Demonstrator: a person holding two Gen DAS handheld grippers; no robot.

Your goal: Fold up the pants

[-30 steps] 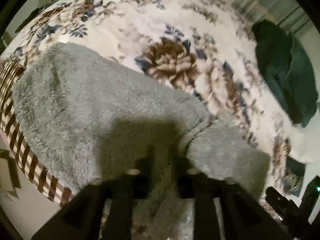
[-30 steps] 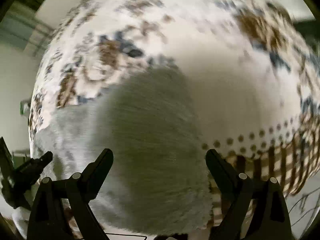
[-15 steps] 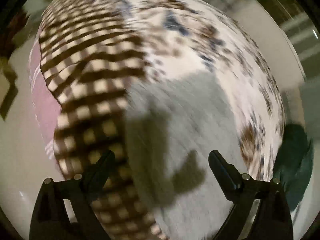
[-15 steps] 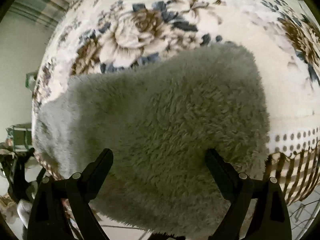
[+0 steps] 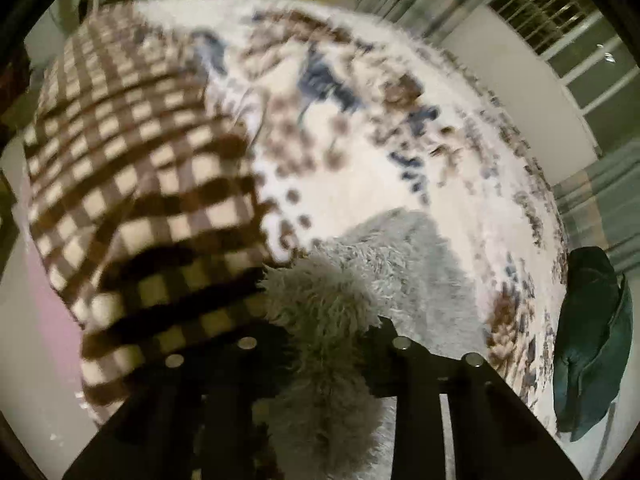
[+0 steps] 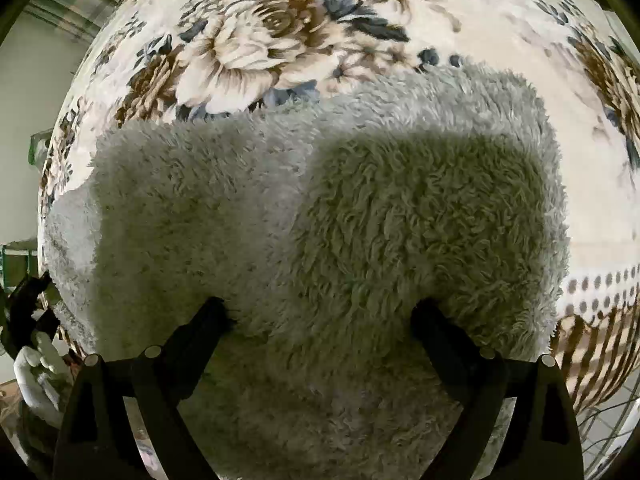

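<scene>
The pants [image 6: 320,208] are grey and fluffy and lie folded on a floral bedspread [image 6: 280,32]. In the right wrist view they fill the middle, and my right gripper [image 6: 320,312] is open with its fingers spread wide and the tips pressed into the near edge of the pile. In the left wrist view my left gripper [image 5: 324,340] is shut on a bunched fold of the pants [image 5: 320,320], which rises between the fingers; the rest of the pants [image 5: 412,272] lies flat beyond.
A brown checked border [image 5: 140,200] of the bedspread hangs over the bed's edge at the left. A dark green garment [image 5: 592,340] lies at the right edge of the bed. A window with bars [image 5: 560,12] and curtains stand behind.
My left gripper was open half a second ago and has now shut on a fold of the pants. My right gripper has come down closer onto the pants, still open.
</scene>
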